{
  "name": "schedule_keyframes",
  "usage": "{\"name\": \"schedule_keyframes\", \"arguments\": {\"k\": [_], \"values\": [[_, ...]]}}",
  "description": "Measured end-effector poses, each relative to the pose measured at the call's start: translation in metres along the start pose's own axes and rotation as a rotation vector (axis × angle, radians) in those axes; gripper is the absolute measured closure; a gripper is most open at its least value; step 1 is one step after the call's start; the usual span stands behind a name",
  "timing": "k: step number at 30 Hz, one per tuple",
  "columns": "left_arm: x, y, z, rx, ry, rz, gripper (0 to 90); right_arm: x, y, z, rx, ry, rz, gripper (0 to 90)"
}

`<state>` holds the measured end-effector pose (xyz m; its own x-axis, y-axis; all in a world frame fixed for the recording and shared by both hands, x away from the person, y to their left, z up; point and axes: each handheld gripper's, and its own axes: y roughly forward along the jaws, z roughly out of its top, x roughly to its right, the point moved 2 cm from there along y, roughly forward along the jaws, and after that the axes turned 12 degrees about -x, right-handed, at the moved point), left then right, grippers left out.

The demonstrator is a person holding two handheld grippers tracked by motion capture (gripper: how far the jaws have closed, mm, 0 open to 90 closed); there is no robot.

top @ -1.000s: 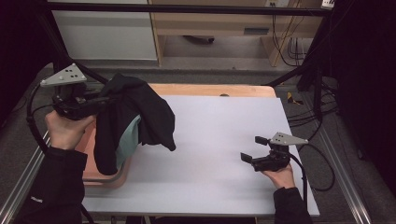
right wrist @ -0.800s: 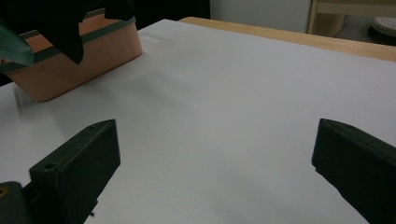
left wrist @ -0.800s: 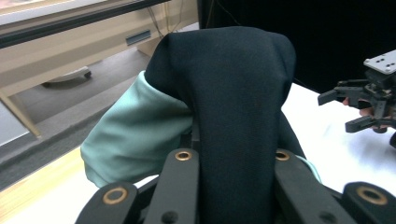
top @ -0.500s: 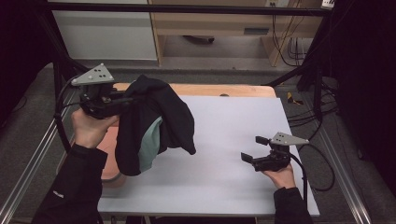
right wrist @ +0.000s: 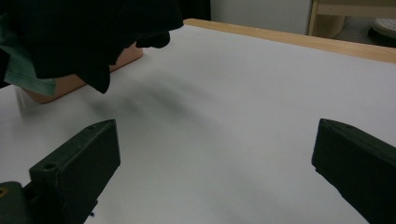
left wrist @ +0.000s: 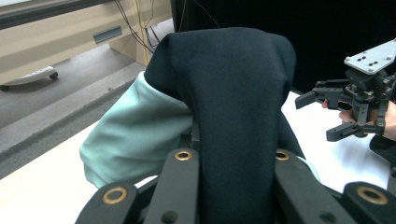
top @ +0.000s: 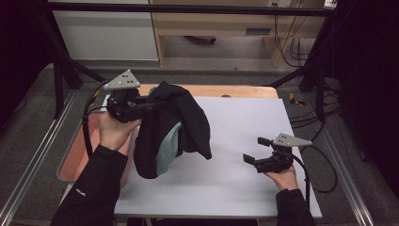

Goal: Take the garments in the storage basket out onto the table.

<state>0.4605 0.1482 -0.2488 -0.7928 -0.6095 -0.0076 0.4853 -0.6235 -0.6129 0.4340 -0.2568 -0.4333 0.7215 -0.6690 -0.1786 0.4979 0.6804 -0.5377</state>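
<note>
**Garment lifted at left edge of tabletop**

Black fabric garment with a pale green lining point(top: 171, 127) hangs in the air, bunched, over the left part of the white tabletop point(top: 244, 188). Lower folds droop close to the surface; contact with it hard to tell from above. Left tongs point(top: 153, 104) clamped on the garment's upper fold, cloth draped over both jaws in the left gripper view. Just beside the garment, at the tabletop's left edge, a shallow salmon-pink tray point(top: 77, 157), partly under the cloth. Right tongs point(top: 254, 151) well apart from the garment, low over bare tabletop on the right, jaws wide apart, nothing between.
</note>
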Motion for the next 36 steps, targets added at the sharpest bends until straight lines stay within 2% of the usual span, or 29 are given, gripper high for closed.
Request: {"name": "schedule_keyframes", "arguments": {"k": [4, 18, 24, 36], "values": [[0.003, 0.019, -0.003, -0.005, -0.009, -0.004, 81.0, 0.000, 0.000, 0.000, -0.001, 0.001, 0.001, 1.6], [0.008, 0.060, -0.011, -0.014, -0.028, 0.001, 81.0, 0.000, -0.001, 0.000, 0.000, -0.002, 0.001, 1.6], [0.011, 0.083, -0.019, -0.035, -0.031, -0.008, 80.9, 0.000, -0.001, 0.000, -0.002, -0.001, 0.001, 1.6], [0.020, 0.116, -0.035, -0.064, -0.042, -0.027, 80.6, 0.000, -0.001, 0.000, 0.000, -0.001, 0.003, 1.6]]}}
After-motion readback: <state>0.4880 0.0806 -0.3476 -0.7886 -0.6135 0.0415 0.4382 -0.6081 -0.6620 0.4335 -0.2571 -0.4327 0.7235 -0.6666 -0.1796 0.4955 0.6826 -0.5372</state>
